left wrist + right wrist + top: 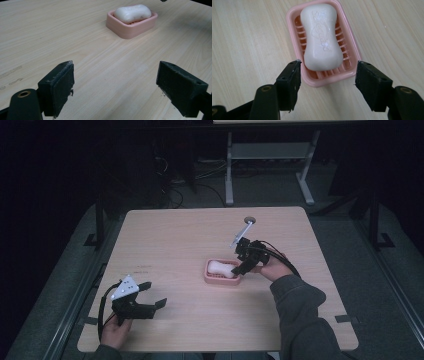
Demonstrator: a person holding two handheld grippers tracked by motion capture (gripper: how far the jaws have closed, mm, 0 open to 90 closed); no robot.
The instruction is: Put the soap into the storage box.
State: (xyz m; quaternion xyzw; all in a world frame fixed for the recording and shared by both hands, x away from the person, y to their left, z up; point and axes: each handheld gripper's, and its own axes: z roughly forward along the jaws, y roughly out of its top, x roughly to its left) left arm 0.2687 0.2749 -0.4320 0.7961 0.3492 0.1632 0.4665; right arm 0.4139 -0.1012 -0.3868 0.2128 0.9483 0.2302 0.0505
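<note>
A white bar of soap (220, 267) (322, 37) lies in a pink ribbed soap dish (222, 281) (291, 32) near the middle of the wooden table. My right gripper (243, 266) (327, 77) hovers at the dish's right end and is open, a jaw on each side of that end, touching neither dish nor soap. My left gripper (155, 293) (115, 82) sits low at the table's front left, open and empty. It points toward the soap (132, 12) and the dish (130, 31), which lie well ahead of it.
The light wooden table (175, 235) has a round cable hole (249, 220) near its far edge. White desk legs (229, 175) stand on the floor behind it. A sleeve and forearm (300, 315) cross the front right corner.
</note>
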